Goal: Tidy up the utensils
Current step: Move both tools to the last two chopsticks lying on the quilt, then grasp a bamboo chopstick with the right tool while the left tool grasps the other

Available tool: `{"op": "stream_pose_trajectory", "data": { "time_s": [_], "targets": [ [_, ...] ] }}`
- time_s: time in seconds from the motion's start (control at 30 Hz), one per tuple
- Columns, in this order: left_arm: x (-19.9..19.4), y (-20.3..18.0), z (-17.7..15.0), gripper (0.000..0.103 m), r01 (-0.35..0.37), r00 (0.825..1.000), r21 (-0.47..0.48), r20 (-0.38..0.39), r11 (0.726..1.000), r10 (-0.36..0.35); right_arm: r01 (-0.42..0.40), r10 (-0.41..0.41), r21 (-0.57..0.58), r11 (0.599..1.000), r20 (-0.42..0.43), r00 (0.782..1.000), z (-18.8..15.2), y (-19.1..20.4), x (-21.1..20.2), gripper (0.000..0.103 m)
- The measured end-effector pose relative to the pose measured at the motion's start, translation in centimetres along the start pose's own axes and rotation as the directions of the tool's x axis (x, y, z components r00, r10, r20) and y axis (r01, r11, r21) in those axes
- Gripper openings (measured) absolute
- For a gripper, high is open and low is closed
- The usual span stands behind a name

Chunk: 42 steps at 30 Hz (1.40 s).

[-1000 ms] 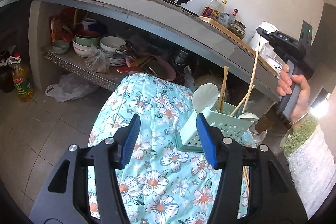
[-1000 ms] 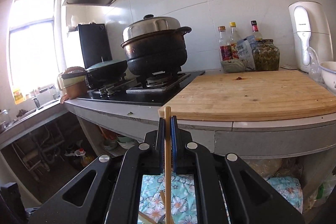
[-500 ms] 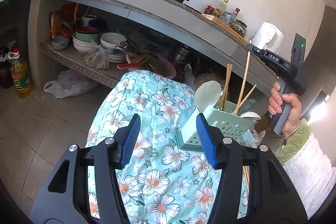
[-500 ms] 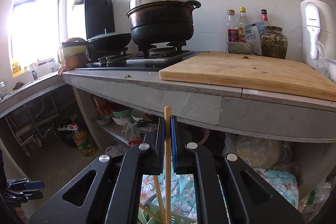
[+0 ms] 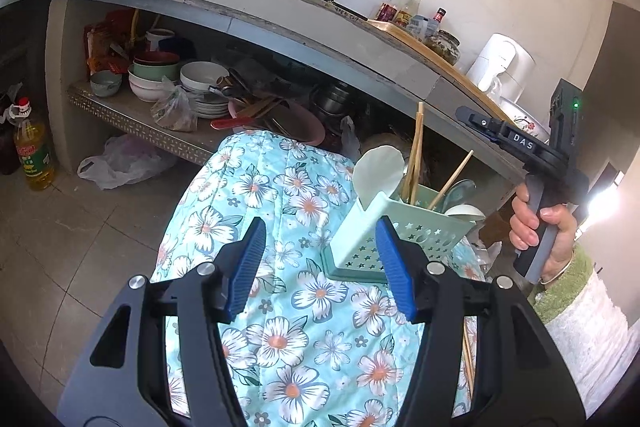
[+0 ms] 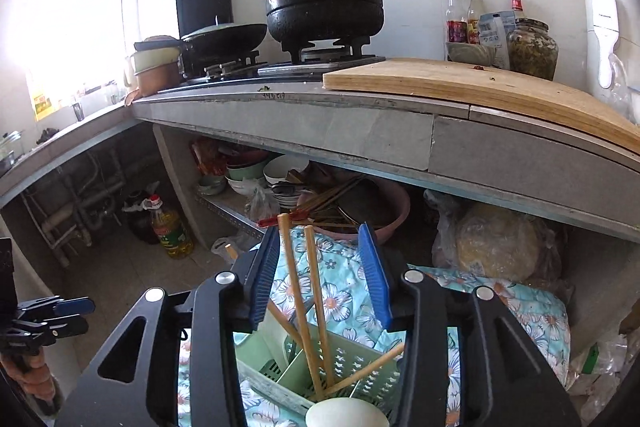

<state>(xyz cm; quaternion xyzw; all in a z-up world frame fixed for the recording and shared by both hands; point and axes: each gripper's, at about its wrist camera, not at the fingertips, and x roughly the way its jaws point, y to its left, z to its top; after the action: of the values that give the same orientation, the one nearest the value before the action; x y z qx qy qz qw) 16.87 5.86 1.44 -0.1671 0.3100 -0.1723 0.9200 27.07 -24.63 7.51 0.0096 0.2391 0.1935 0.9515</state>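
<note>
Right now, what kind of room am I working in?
Most likely a home kitchen: a blackened lidded cooking pot sits on a gas hob, beside a wooden chopping board, with stacked ceramic bowls shelved below.

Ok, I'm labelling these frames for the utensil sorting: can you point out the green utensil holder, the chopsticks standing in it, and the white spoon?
green utensil holder (image 5: 356, 247): left wrist view, its perforated front wall.
chopsticks (image 6: 298, 301): right wrist view, mid-shaft of one stick.
white spoon (image 5: 378, 171): left wrist view, its bowl.
</note>
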Motion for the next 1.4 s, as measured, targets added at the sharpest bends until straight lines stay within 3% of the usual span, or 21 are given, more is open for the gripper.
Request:
{"op": "stream_pose_trajectory", "data": {
  "time_s": [0.23, 0.47, 0.63, 0.77, 0.97, 1.27, 1.4],
  "targets": [
    [0.8, -1.9, -0.8, 0.058, 0.030, 0.999, 0.046, -0.036, 0.998, -0.029, -0.048, 0.050, 0.161, 0.986, -0.010, 0.999, -2.7, -1.9, -6.8, 0.046],
    [3.0, -5.4, -3.0, 0.063, 0.098, 0.988, 0.126, -0.135, 0.987, -0.081, -0.030, 0.080, 0.379, 0.925, -0.116, 0.990, -10.7, -5.6, -11.7, 0.046],
    [5.2, -8.1, -5.9, 0.064, 0.142, 0.965, 0.173, -0.245, 0.975, -0.097, 0.040, 0.106, 0.554, 0.832, -0.229, 0.968, -19.0, -8.8, -12.8, 0.046],
    [6.7, -9.9, -8.4, 0.064, 0.160, 0.942, 0.202, -0.325, 0.966, -0.088, 0.078, 0.155, 0.682, 0.727, -0.274, 0.949, -25.2, -10.8, -12.8, 0.045],
    [8.6, -11.7, -11.6, 0.064, 0.170, 0.911, 0.232, -0.407, 0.958, -0.064, 0.095, 0.219, 0.774, 0.625, -0.291, 0.931, -30.5, -12.1, -12.1, 0.035],
    [10.4, -13.5, -14.2, 0.062, 0.183, 0.881, 0.237, -0.470, 0.954, -0.052, 0.079, 0.251, 0.787, 0.612, -0.288, 0.924, -31.7, -12.9, -10.3, 0.023],
    [10.9, -14.3, -14.7, 0.054, 0.198, 0.868, 0.229, -0.492, 0.953, -0.062, 0.075, 0.261, 0.790, 0.609, -0.289, 0.921, -32.0, -13.5, -9.4, 0.017]
  ]
}}
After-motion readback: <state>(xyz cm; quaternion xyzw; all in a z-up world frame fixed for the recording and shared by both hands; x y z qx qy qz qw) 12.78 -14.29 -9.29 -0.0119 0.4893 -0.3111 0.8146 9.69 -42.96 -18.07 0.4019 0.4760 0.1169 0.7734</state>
